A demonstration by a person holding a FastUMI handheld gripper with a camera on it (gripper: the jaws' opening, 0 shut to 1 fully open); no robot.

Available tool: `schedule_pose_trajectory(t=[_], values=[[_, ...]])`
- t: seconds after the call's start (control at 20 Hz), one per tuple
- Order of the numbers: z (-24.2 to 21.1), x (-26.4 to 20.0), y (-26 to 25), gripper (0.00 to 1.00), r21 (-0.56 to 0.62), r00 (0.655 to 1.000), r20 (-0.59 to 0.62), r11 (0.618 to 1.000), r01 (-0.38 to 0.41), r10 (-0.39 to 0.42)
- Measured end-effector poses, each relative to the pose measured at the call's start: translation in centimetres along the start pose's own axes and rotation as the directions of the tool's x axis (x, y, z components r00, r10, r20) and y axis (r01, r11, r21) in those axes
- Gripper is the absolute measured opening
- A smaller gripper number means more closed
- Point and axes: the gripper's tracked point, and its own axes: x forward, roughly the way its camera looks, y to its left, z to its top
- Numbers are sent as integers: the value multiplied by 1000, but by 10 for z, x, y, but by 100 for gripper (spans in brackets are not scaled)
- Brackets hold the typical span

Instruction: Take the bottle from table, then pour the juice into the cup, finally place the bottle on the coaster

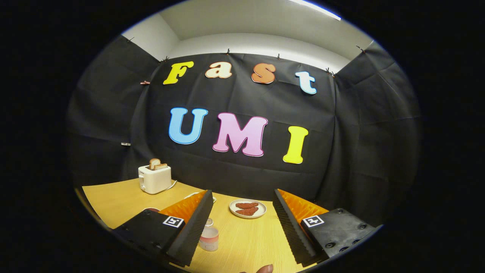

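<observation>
hand-held gripper (242, 223) spread, empty | bottle (209, 237) at 7 o'clock by one finger, on counter (246, 242) | likely light, slick, liquid shifts; grip mid-body

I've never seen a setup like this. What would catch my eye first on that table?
Probably the white toaster with bread slices sticking up, at the table's far corner, left of the fingers. Next, the plate of reddish-brown pieces, beyond the gap between the open tool's fingers. A small bottle stands close against the inner side of the left finger, not gripped.
</observation>
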Motion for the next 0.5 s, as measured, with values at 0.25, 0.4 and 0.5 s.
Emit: schedule_pose_trajectory(t=[0.25, 0.4, 0.5], values=[[-24, 0, 19, 97, 19, 999, 7, 998, -52, 52], [-44, -2, 30, 97, 21, 997, 13, 997, -77, 76], [-65, -2, 39, 97, 24, 995, -2, 995, -96, 96]])
